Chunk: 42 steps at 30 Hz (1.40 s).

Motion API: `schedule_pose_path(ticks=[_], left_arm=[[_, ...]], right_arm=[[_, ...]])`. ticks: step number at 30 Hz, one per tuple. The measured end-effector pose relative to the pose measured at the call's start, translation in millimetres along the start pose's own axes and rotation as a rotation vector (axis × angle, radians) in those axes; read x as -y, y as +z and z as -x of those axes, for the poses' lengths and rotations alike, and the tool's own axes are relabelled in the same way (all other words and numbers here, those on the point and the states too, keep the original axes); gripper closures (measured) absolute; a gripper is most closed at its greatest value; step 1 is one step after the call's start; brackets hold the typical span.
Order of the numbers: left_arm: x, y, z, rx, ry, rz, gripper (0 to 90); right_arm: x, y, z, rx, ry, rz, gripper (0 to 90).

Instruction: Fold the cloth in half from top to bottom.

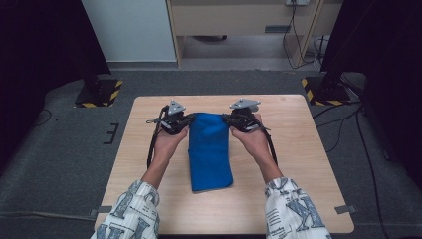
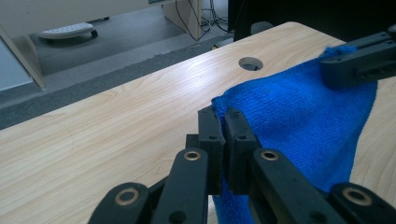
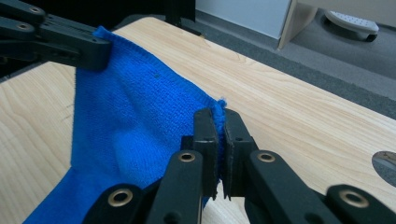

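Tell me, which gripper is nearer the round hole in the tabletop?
Right. The right gripper sits near the hole; the left gripper is across the blue cloth from it.

A: Item one?
B: Desk (image 1: 298, 149), light wood grain, rounded corners; a round cable hole (image 2: 251, 63) near its far edge, in the left gripper view.

A: Around the desk?
B: Grey carpet floor (image 1: 59, 164). Beyond the desk's far left corner, a stand base with yellow-black hazard stripes (image 1: 99, 93); a matching base (image 1: 322, 89) beyond the far right corner.

A: Further back?
B: Behind the desk, a pale panel (image 1: 130, 30); right of that, a wooden cabinet frame (image 1: 239, 20) with black cables (image 1: 293, 42) hanging beside it.

A: Anything small?
B: Grey tape tabs at the desk's near corners (image 1: 345, 209); a black bracket mark (image 1: 112, 133) on the floor, left of the desk.
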State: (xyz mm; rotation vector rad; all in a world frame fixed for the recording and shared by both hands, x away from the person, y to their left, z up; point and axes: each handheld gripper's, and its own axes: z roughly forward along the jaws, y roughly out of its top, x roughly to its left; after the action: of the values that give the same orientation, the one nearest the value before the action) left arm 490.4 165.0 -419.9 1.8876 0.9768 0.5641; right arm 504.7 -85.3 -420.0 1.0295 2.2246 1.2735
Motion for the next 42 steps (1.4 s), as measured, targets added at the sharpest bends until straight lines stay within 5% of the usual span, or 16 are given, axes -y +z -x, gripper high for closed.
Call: schedule_pose_path(ticks=[13,26,42], left_arm=[[4.2,6.6,11.1,0.03,0.011,0.007,86.7],[10.3,-2.7,10.7,0.037,0.017,0.016,86.6],[36.5,-10.9,23.2,0.067,0.018,0.015,86.7]], right_arm=[[11.3,-11.8,7.0,0.01,-0.002,0.004,86.5],[20.2,-13.5,-3.0,-0.016,-0.014,0.0,85.9],[46.4,-18.8,-8.8,-0.054,-0.004,-0.001,85.3]])
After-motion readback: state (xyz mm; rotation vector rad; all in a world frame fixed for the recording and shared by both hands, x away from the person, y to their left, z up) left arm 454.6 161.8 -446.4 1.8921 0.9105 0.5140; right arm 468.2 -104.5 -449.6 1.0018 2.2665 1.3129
